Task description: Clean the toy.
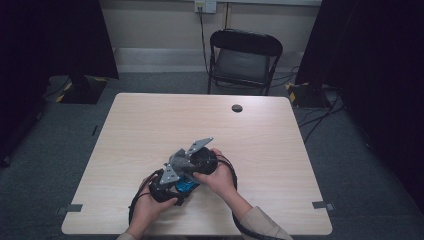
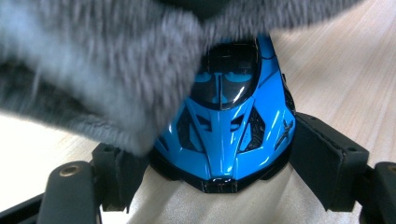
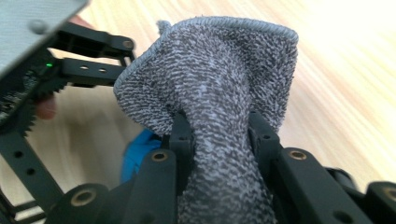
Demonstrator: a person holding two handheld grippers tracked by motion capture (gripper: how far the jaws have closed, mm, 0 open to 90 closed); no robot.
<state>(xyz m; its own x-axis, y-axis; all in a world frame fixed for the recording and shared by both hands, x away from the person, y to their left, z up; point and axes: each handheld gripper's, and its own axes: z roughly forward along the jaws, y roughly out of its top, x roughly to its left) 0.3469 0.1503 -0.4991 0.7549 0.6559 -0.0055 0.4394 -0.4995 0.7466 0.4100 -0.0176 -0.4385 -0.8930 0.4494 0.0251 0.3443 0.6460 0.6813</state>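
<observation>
A glossy blue toy car (image 2: 229, 126) sits nose-first between the jaws of my left gripper (image 2: 219, 156), whose pads (image 2: 322, 156) press on its two sides. A grey fluffy cloth (image 3: 219, 88) is bunched in my right gripper (image 3: 219, 135), which is shut on it. The cloth (image 2: 107, 70) hangs over the car's roof and left flank. In the high view both hands hold the grippers close together near the table's front middle. There the left gripper (image 1: 172, 189) has the car (image 1: 184, 186) in it, and the right gripper (image 1: 189, 164) holds the cloth (image 1: 180, 161) just above it.
The light wooden table (image 1: 200, 120) has a round cable hole (image 1: 237, 108) near its far edge. A black folding chair (image 1: 245, 52) stands behind the table. Dark curtains hang at both sides, and cables run on the floor at the right.
</observation>
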